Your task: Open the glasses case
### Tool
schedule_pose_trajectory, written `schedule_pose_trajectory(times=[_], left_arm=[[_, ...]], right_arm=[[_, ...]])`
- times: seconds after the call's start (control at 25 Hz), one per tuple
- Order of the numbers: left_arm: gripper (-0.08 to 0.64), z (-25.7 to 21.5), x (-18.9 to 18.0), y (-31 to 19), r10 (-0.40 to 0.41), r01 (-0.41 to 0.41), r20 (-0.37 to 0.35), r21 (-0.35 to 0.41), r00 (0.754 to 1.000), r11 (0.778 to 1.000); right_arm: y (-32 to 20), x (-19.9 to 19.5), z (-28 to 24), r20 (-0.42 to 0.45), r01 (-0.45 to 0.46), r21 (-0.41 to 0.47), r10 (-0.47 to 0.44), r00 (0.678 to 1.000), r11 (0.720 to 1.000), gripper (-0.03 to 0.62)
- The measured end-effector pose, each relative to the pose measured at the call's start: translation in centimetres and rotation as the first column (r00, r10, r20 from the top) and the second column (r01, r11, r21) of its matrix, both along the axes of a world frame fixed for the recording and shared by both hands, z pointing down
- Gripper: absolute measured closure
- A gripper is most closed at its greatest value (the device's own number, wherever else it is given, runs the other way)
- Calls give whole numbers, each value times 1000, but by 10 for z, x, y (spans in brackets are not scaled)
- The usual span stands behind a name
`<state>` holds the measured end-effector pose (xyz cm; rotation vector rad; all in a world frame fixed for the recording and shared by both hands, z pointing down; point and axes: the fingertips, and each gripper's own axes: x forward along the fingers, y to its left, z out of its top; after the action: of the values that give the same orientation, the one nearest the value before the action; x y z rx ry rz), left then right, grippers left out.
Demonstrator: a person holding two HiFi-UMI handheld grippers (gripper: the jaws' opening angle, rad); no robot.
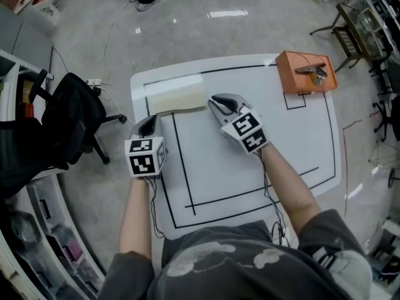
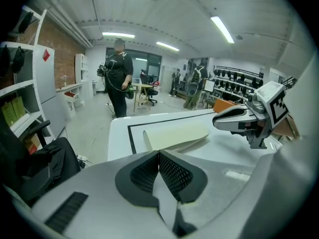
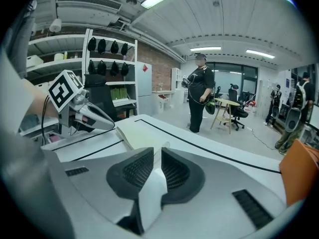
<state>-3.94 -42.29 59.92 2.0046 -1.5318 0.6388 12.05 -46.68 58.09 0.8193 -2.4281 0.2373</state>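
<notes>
Upper left on the table (image 1: 294, 130) we see the cream glasses case (image 1: 178, 97), long axis running left-right. Our left gripper (image 1: 149, 124) is closed, empty; our right gripper (image 1: 219, 104) stands barely parted, empty, beside its right end.

Cream, maybe pale-yellow, glasses case (image 1: 178, 97); white table (image 1: 219, 174) w/ black line pattern; orange box (image 1: 287, 80).

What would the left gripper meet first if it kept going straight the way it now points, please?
Probably the left end of the cream oblong glasses case, just ahead of the left gripper, though depth is unclear.
</notes>
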Motion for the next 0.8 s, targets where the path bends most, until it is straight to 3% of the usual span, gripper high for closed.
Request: schedule_pose_trajectory(times=[0.2, 0.36, 0.8], left_arm=[[556, 3, -1, -4, -4, 4, -12, -4, 1000, 1000], [555, 7, 0, -5, 4, -4, -4, -15, 1000, 1000], [556, 8, 0, -7, 5, -5, 3, -21, 1000, 1000]], right_arm=[[4, -13, 6, -14, 121, -15, -121, 993, 993, 415], [7, -22, 12, -83, 209, 11, -208, 975, 978, 333], [-2, -34, 31, -213, 312, 59, -293, 932, 948, 277]])
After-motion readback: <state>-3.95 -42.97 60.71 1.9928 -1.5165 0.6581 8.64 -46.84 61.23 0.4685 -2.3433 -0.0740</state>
